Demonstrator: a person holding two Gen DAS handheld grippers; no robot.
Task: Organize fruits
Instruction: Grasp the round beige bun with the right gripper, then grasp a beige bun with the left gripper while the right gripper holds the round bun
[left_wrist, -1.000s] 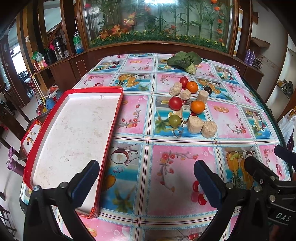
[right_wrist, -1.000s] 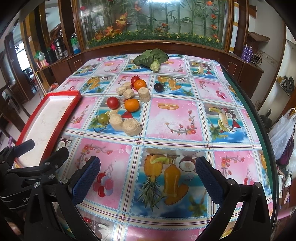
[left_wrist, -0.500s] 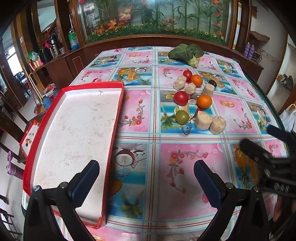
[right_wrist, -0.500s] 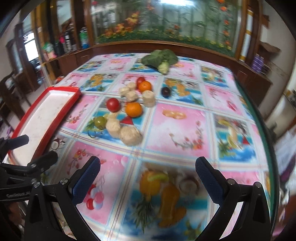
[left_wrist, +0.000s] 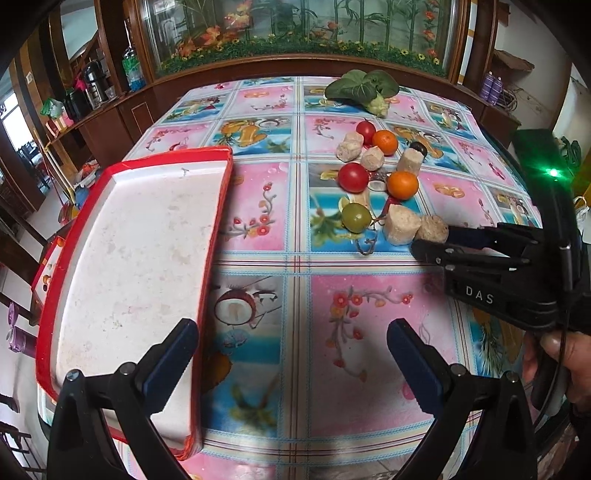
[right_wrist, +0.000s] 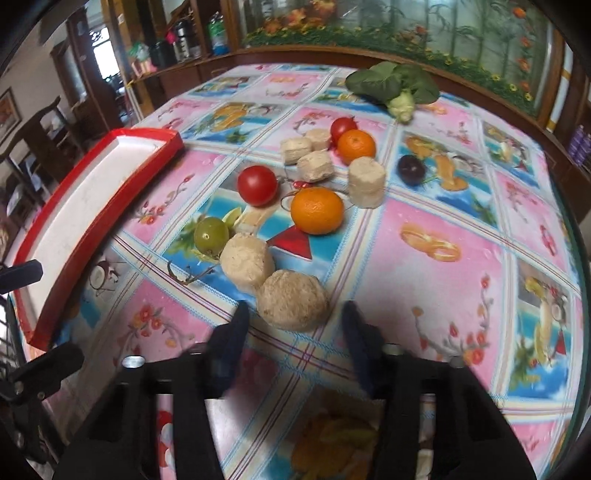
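A red-rimmed white tray (left_wrist: 140, 258) lies at the table's left, also in the right wrist view (right_wrist: 85, 206). Fruits sit mid-table: two oranges (right_wrist: 317, 210) (right_wrist: 356, 147), two red tomatoes (right_wrist: 257, 185) (right_wrist: 343, 126), a green tomato (right_wrist: 211, 235), a dark plum (right_wrist: 411, 169), among several beige chunks. My right gripper (right_wrist: 293, 317) is open, its fingertips either side of the nearest beige chunk (right_wrist: 291, 304), just short of it; it also shows in the left wrist view (left_wrist: 432, 242). My left gripper (left_wrist: 291, 350) is open and empty over the near table beside the tray.
A leafy green vegetable (left_wrist: 364, 90) lies at the far side. A dry twig (right_wrist: 188, 275) lies left of the chunks. The table's right edge (right_wrist: 576, 266) drops off. Wooden cabinets and a planter wall stand behind.
My right gripper has moved forward and left to the nearest beige chunk, and its jaws have narrowed. The left gripper has barely moved.
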